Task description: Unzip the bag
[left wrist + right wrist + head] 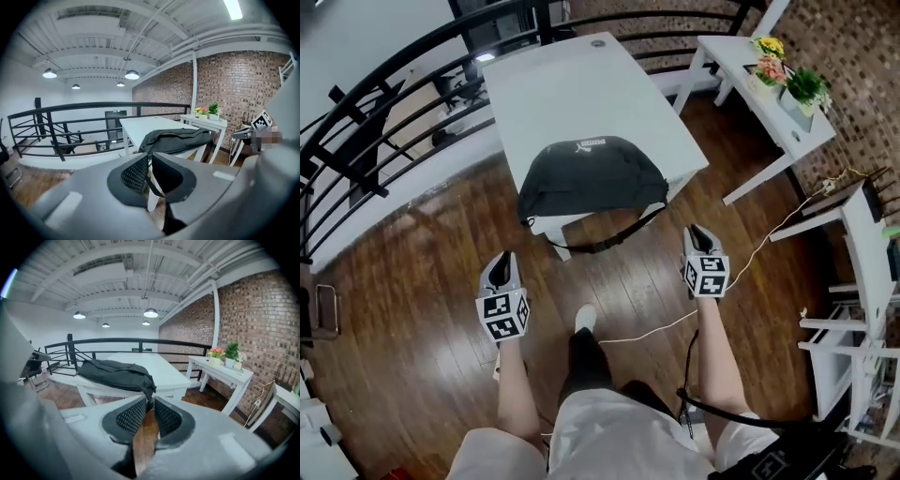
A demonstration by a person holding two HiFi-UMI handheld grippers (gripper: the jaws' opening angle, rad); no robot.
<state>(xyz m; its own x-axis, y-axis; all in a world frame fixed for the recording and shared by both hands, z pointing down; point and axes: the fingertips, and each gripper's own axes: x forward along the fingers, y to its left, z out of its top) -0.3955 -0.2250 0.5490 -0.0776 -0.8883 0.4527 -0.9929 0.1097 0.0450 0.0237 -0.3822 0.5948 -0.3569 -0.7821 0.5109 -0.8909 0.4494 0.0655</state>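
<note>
- We see a black bag [592, 178] lying at the near edge of a white worktop [581, 94], its zip closed as far as we can tell, with white print near its far edge.
- A black strap [609, 239] hangs from the bag over the worktop's front edge and loops down in the air.
- The left gripper [500, 272] hovers over the wooden floor [412, 328], short of the worktop and to the bag's left, well apart from it.
- In the left gripper view its jaws stand only a sliver apart with nothing between them; the bag [176, 139] shows beyond them.
- The right gripper [698, 234] hovers to the bag's right, also clear of the worktop.
- In the right gripper view its jaws stand a little apart and empty; bare floor shows through the gap, and the bag [117, 373] lies ahead.
- A person's forearms reach forward to both grippers, and one shoe shows below.
- A white cable [750, 262] trails across the floor on the right.
- A smaller worktop [769, 103] at the upper right carries potted flowers [806, 89], beside a brick wall.
- A black railing [394, 84] curves round behind and to the left.
</note>
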